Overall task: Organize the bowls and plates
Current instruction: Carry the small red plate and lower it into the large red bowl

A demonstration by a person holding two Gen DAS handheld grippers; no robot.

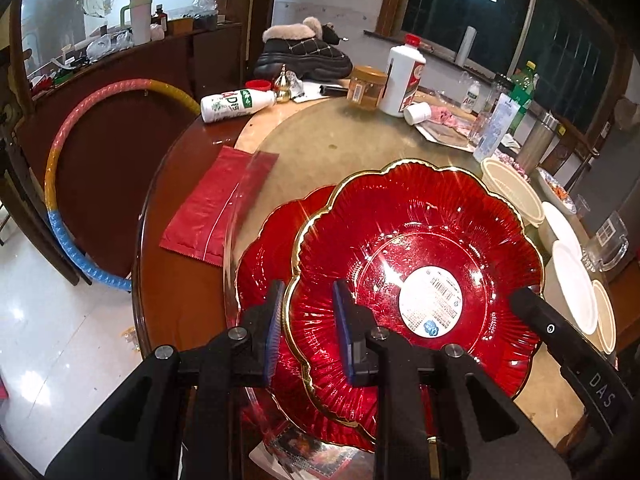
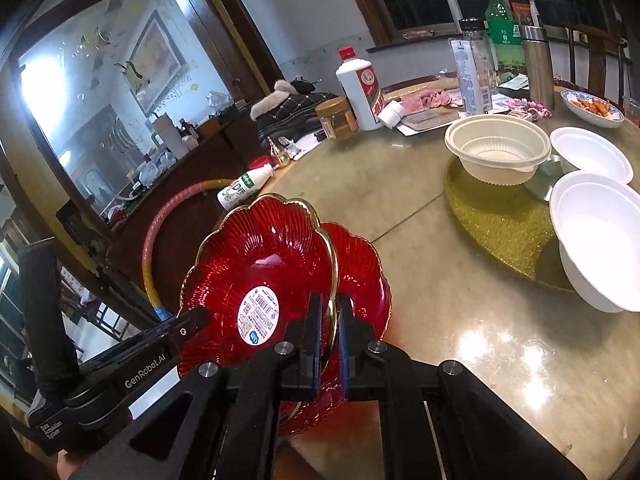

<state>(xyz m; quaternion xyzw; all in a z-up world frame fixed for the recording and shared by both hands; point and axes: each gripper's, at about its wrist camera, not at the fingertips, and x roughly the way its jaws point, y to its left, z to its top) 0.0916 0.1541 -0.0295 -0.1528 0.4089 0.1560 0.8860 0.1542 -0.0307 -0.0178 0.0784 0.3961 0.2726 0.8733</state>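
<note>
Two red glass plates with scalloped gold rims lie at the near edge of the round table. The upper plate (image 1: 400, 248) (image 2: 260, 264) has a white label in its middle and sits tilted over the lower plate (image 1: 260, 240) (image 2: 360, 264). My left gripper (image 1: 308, 320) is shut on the upper plate's left rim, one pad outside it and one inside. My right gripper (image 2: 330, 320) is shut on the opposite rim, with the gold edge pinched between its pads. Each gripper also shows in the other's view: the right gripper (image 1: 528, 304) and the left gripper (image 2: 192, 320).
A cream plastic bowl (image 2: 496, 148) and white foam bowls (image 2: 600, 236) stand on a gold round mat (image 2: 500, 216) to the right. Bottles, a jar and a white liquor bottle (image 2: 360, 88) crowd the far side. A red bag (image 1: 216, 200) lies left of the plates, and a striped hoop (image 1: 60, 160) leans beyond the table edge.
</note>
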